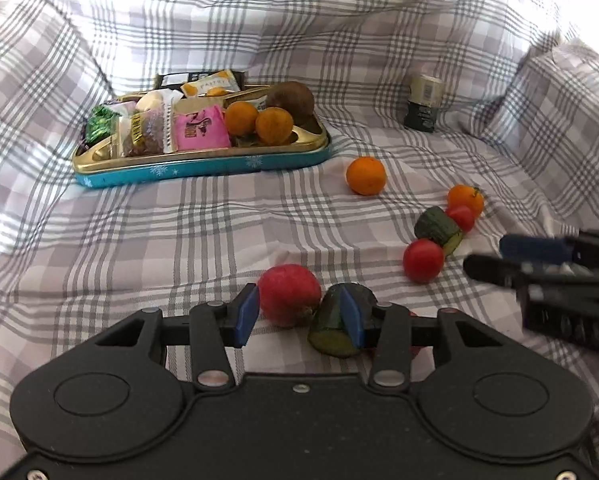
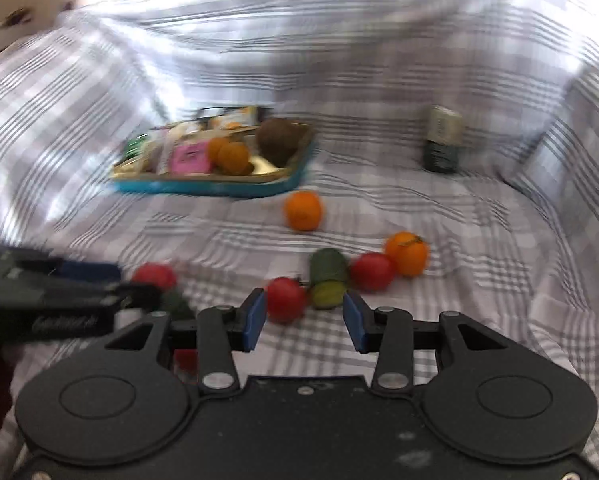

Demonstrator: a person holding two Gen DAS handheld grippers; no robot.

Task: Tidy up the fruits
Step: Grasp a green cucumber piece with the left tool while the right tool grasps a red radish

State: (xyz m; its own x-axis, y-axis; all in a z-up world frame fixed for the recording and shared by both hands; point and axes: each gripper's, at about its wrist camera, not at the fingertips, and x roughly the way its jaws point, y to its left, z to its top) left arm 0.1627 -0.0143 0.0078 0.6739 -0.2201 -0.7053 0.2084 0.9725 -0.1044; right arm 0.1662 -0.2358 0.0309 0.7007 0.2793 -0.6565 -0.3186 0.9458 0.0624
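Radish between left gripper fingers

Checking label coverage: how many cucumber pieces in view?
2. Near cucumber piece beside the red fruit, at the left tool; far cucumber piece between two tomatoes, further right. Others may be hidden.

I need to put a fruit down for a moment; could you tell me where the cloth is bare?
Bare cloth lies between the blue tray and the left hand-held gripper, left of the radish. It is crowded on the right, from the orange down past the tomatoes to the right hand-held gripper.
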